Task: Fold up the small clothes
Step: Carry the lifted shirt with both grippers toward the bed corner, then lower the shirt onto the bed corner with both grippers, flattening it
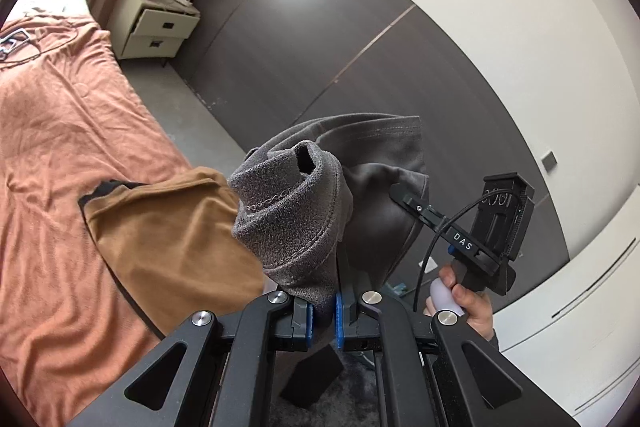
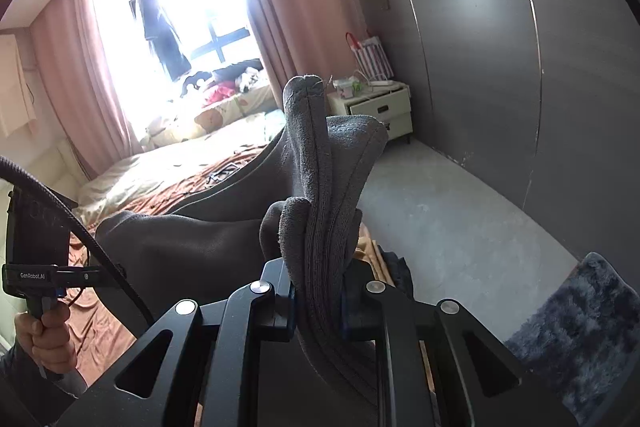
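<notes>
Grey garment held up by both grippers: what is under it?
Under the grey garment lies a tan garment on the orange bedspread. How far the tan piece extends beneath is covered by grey fabric and the left gripper.

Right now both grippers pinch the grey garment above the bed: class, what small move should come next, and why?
Probably lower both together toward the orange bedspread: the left gripper and right gripper each clamp the grey garment, which hangs bunched in the air.
</notes>
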The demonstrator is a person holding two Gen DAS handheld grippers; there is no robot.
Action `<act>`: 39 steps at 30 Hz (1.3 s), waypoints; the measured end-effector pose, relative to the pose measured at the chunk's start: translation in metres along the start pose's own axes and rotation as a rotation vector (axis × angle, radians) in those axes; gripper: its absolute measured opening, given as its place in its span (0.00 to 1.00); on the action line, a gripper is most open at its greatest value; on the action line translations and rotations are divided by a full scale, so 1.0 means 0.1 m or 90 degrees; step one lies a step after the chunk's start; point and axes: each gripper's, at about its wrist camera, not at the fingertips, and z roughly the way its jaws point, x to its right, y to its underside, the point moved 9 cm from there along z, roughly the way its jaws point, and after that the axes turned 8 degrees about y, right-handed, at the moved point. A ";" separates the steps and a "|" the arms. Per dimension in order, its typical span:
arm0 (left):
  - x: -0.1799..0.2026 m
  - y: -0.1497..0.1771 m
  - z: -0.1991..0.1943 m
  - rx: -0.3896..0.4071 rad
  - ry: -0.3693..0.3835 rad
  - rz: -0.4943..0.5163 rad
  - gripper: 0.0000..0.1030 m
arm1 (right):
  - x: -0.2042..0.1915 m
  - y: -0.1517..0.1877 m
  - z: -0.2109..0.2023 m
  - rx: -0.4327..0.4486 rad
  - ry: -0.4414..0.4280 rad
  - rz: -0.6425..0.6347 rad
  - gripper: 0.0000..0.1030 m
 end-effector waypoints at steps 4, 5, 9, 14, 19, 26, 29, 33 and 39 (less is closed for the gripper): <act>-0.35 -0.11 0.03 0.000 -0.015 -0.016 0.07 | -0.18 -0.02 0.23 -0.022 0.003 0.000 0.12; -0.45 -0.13 0.04 0.000 -0.020 -0.019 0.07 | -0.11 -0.01 0.22 -0.027 0.005 0.000 0.12; -0.82 -0.20 0.08 0.002 -0.037 -0.035 0.07 | -0.19 -0.01 0.38 -0.053 0.011 -0.008 0.12; -1.31 -0.26 0.11 0.005 -0.051 -0.065 0.07 | -0.30 0.04 0.48 -0.080 0.019 -0.023 0.12; -1.86 -0.28 0.19 0.001 -0.109 -0.105 0.09 | -0.20 0.08 0.66 -0.112 0.077 -0.023 0.13; -2.63 -0.17 0.13 0.015 -0.227 -0.145 0.72 | -0.07 0.15 0.85 -0.175 0.169 -0.007 0.42; -2.74 -0.17 0.05 0.022 -0.245 -0.132 0.72 | -0.05 0.16 0.62 -0.171 0.169 -0.013 0.42; -2.59 -0.26 0.04 0.041 -0.215 -0.084 0.69 | -0.11 0.21 0.38 -0.178 0.146 -0.045 0.41; -2.43 -0.20 0.44 -0.041 -0.202 -0.019 0.24 | -0.23 0.35 0.52 -0.257 0.143 -0.099 0.24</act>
